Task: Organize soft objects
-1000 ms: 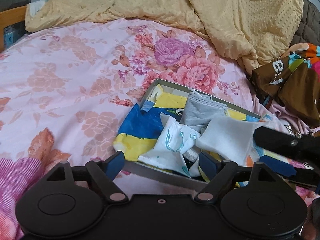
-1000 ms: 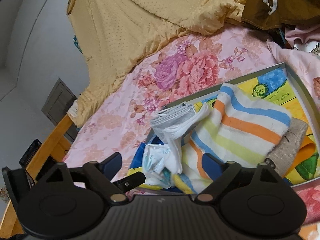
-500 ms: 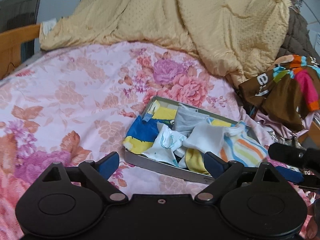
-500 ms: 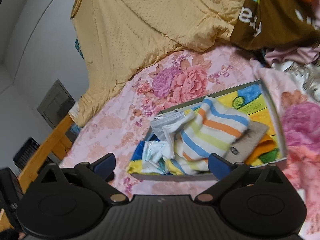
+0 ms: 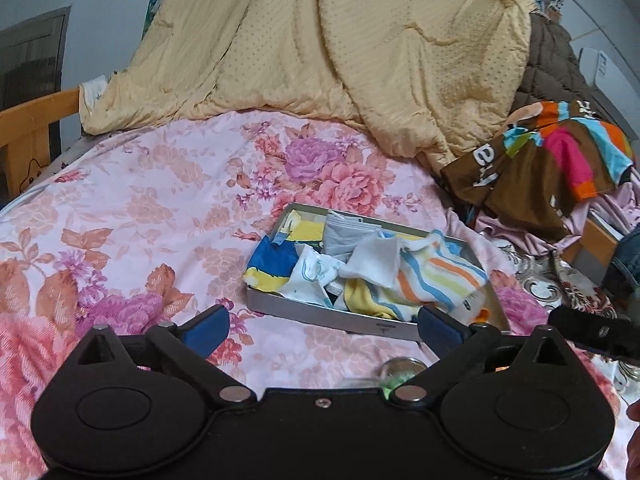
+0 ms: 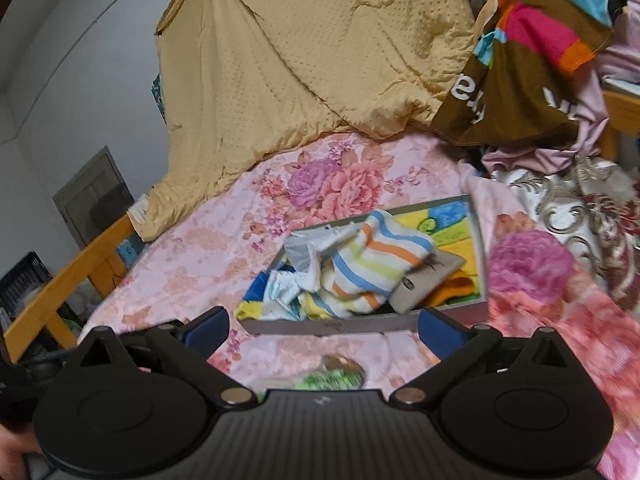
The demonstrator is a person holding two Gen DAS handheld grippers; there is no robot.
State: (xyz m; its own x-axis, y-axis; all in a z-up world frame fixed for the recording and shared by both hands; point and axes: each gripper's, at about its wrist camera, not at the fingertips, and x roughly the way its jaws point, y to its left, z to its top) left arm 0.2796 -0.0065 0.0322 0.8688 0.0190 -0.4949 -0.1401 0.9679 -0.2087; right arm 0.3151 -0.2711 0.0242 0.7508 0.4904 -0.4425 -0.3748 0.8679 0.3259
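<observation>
A shallow grey tray (image 5: 280,306) lies on the floral bed sheet (image 5: 160,208) and holds a heap of soft cloths. In it are a striped cloth (image 5: 436,276), a white cloth (image 5: 376,260), a grey cloth (image 5: 344,236) and a blue-and-yellow cloth (image 5: 272,264) that hangs over the left rim. My left gripper (image 5: 322,326) hovers in front of the tray, its jaws opening with nothing between them. My right gripper (image 6: 322,328) hovers wide open and empty before the tray (image 6: 340,325), where the striped cloth (image 6: 372,264) rests on a beige pouch (image 6: 428,284).
A yellow quilt (image 5: 320,60) is piled at the back of the bed. A brown multicoloured garment (image 5: 540,160) and other fabrics lie at the right. A wooden bed rail (image 5: 32,120) runs along the left. A small glass jar (image 6: 336,368) sits just under the grippers.
Both grippers have drawn back and risen away from the tray, which now looks smaller and farther. Their jaws have spread wider. The cloths stay in the tray.
</observation>
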